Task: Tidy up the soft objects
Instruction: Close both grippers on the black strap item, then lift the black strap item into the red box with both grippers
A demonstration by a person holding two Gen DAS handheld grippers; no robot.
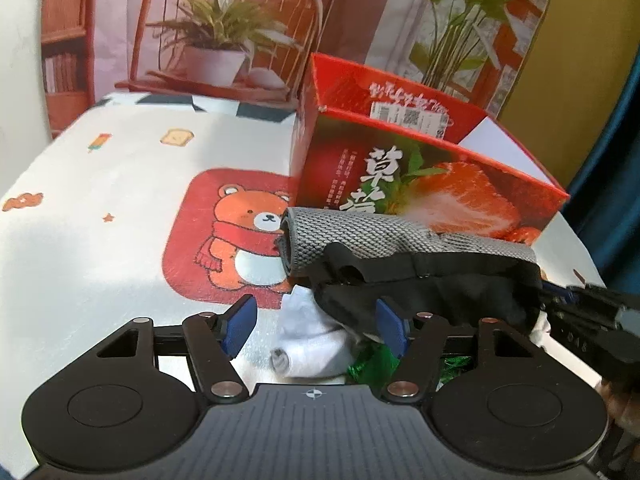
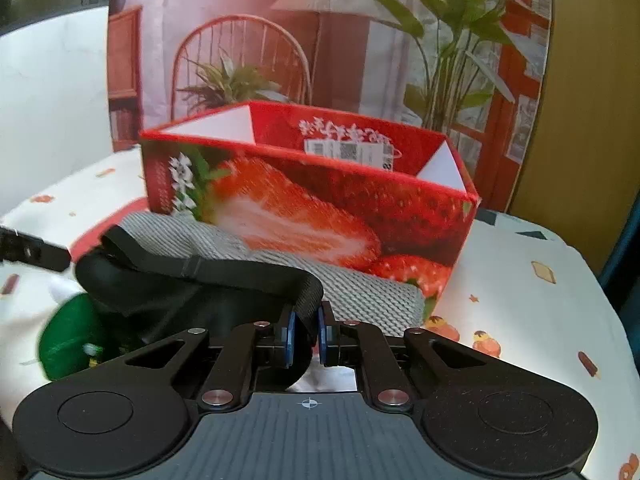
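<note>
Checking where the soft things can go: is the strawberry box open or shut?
Open. The strawberry box has no lid on top; its inner back wall with a barcode label shows. Its bottom is hidden.

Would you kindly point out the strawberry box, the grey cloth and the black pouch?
strawberry box [image 2: 320, 216]: right wrist view, front wall.
grey cloth [image 1: 360, 232]: left wrist view, top surface.
black pouch [image 2: 240, 272]: right wrist view, upper band.

Glossy cardboard box [image 2: 360, 216], knit grey cloth [image 1: 360, 236], matt black fabric [image 2: 224, 280], printed tablecloth [image 1: 100, 200]
</note>
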